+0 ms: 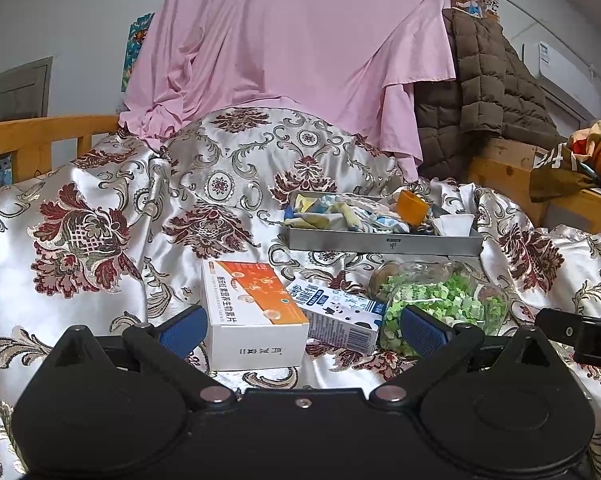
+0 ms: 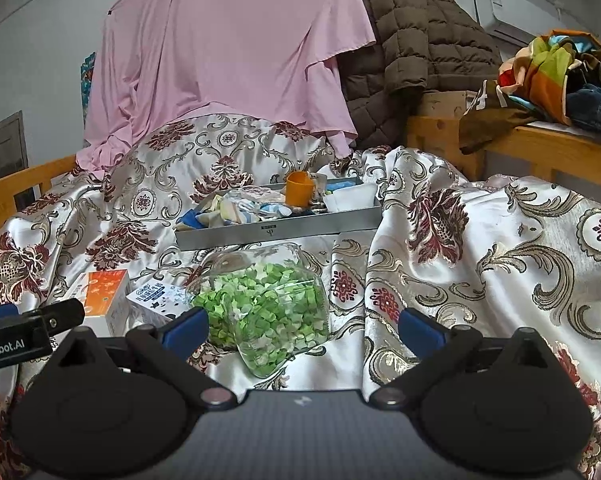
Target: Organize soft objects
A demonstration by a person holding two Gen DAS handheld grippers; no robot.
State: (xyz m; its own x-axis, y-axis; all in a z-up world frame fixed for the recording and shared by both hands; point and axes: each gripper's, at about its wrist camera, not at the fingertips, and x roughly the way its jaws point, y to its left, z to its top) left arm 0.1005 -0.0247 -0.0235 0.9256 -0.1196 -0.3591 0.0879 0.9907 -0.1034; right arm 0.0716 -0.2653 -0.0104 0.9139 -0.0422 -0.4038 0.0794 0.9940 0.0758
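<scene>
The left claw [image 1: 300, 330] is spread wide and holds nothing; its blue pads [image 1: 179, 330] hang low over the quilt [image 1: 100, 208]. Between its fingers, just ahead, lies a white-and-orange box [image 1: 252, 312], with a small blue-and-white carton [image 1: 340, 314] touching the box's right side. Right of the carton, by the right pad, a glass jar [image 1: 440, 300] of green paper bits lies on its side.

The right claw [image 2: 302, 330] is also wide open and empty. The jar [image 2: 264, 300] lies between its fingers, nearer the left pad [image 2: 186, 330]. The box [image 2: 102, 294] and carton [image 2: 156, 298] sit to its left, behind the tip of the left claw.

Farther ahead of both, a grey tray [image 1: 380, 242] rests on the quilt and holds crumpled cloths [image 1: 332, 212], an orange cup [image 1: 412, 206] and a white folded piece [image 1: 456, 224]. Beyond it hang a pink sheet [image 1: 292, 52] and a brown jacket [image 1: 484, 92].
</scene>
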